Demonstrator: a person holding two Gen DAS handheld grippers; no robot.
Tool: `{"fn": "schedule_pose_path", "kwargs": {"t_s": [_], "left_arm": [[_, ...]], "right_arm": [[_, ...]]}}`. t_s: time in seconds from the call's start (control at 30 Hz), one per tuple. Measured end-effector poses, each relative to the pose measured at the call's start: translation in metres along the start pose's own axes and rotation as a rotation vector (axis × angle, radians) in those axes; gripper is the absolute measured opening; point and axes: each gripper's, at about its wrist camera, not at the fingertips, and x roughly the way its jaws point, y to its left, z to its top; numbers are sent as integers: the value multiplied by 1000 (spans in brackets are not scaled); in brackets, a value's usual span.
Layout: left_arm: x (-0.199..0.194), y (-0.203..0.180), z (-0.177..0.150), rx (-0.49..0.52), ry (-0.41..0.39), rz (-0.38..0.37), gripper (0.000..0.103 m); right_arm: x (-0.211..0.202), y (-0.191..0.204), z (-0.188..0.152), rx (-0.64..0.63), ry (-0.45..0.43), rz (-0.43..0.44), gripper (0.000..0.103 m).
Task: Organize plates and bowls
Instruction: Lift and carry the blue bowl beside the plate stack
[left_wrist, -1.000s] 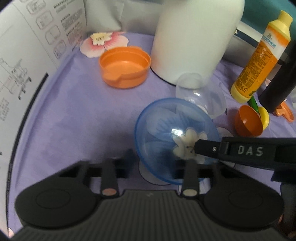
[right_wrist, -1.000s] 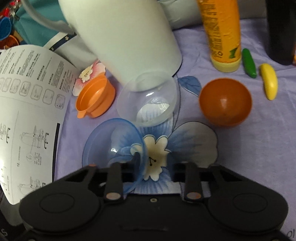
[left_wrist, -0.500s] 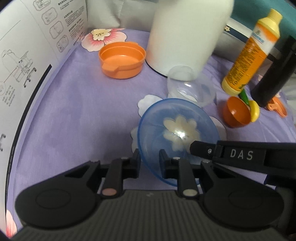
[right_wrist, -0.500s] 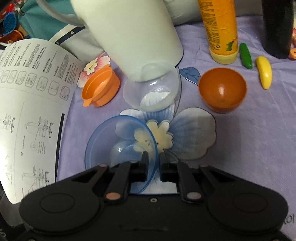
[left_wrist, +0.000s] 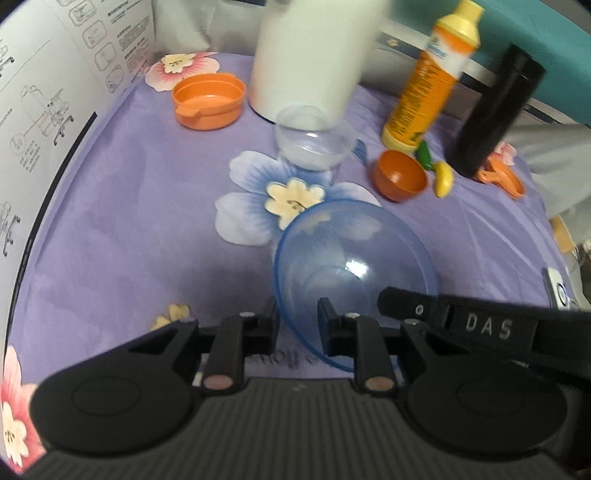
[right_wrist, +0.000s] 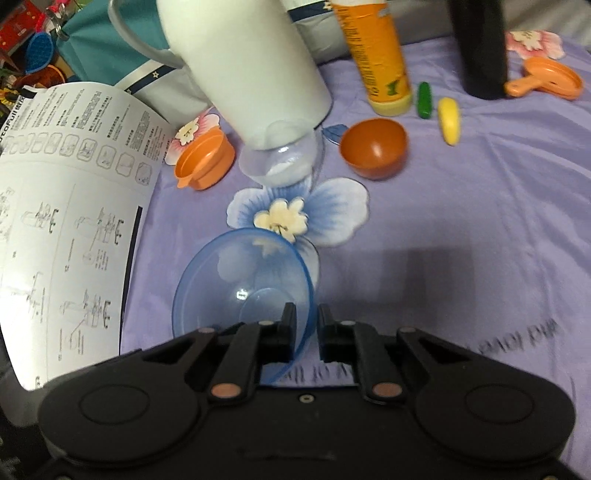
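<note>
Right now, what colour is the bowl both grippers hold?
Translucent blue bowl; clearest in the left wrist view.

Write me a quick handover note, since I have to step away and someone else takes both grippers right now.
Left gripper: shut on the blue bowl, at its rim.
Right gripper: shut on the same bowl's opposite rim.
Blue bowl is held tilted over the purple cloth.
Clear bowl, dark orange bowl and orange dish sit apart on the cloth, beyond the blue bowl.
Done: blue bowl gripped.
Left: set it down or nest it; nothing looks stacked yet.
</note>
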Motion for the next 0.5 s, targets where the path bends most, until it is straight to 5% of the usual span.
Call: {"fn": "schedule_pose_path", "kwargs": {"t_s": [0.5], "left_arm": [[-39, -54, -54, 136, 20, -63, 20]], "right_arm": [[-68, -51, -57, 53, -34, -7, 12]]}}
